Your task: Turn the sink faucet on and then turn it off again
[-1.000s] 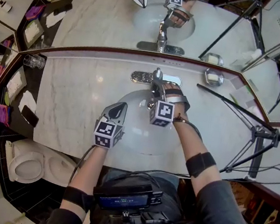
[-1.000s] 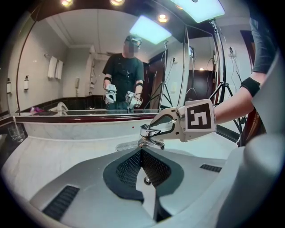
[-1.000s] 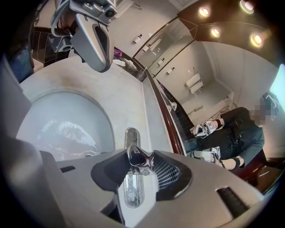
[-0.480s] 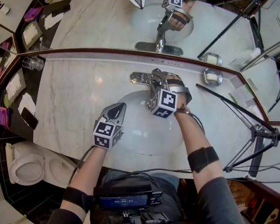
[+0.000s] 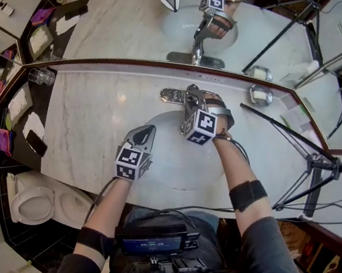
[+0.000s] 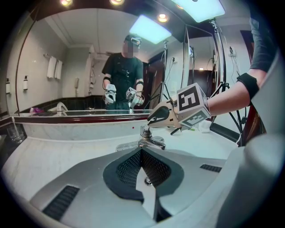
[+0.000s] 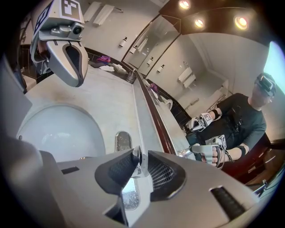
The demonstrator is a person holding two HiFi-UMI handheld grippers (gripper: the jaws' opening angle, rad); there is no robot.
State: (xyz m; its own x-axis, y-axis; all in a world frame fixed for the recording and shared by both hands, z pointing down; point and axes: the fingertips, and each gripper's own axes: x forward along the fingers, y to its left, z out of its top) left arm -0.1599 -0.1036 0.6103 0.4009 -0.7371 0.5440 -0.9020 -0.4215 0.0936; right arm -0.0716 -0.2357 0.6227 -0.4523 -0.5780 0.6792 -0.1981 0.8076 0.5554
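Marble counter (image 5: 96, 121), wall mirror (image 5: 125, 16) along its back edge. A person stands at the oval sink basin (image 5: 167, 161) with a pair of tongs in each hand.

- Around: a black tripod (image 5: 317, 168) stands at the right, one leg slanting over the counter corner. Toilet (image 5: 32, 197) low at the left. On a dark shelf beside it lie a dark phone (image 5: 35, 141) and something purple (image 5: 2, 139).
- In the way: from above, the right gripper (image 5: 193, 103) and the hand behind it cover most of the faucet (image 5: 174, 94). Only the chrome base plate shows clear, at the back rim of the basin, centre.
- Containers: a glass tumbler (image 5: 41, 75) at the far left of the counter, contents not discernible. A metal soap dish (image 5: 261, 94) right of the faucet holds a pale bar. I cannot make out any running water in the basin.
- Writing: black-and-white square markers on both gripper cubes. The blue screen of the chest device (image 5: 147, 246) is lit, its text too small to read.
- Tongs: the right jaws have just been closing, with the faucet lever (image 7: 138, 161) between the pads, clamped. The left gripper (image 5: 148, 133) is held over the basin's near left edge, well apart from the faucet, jaws pressed together with nothing in them.
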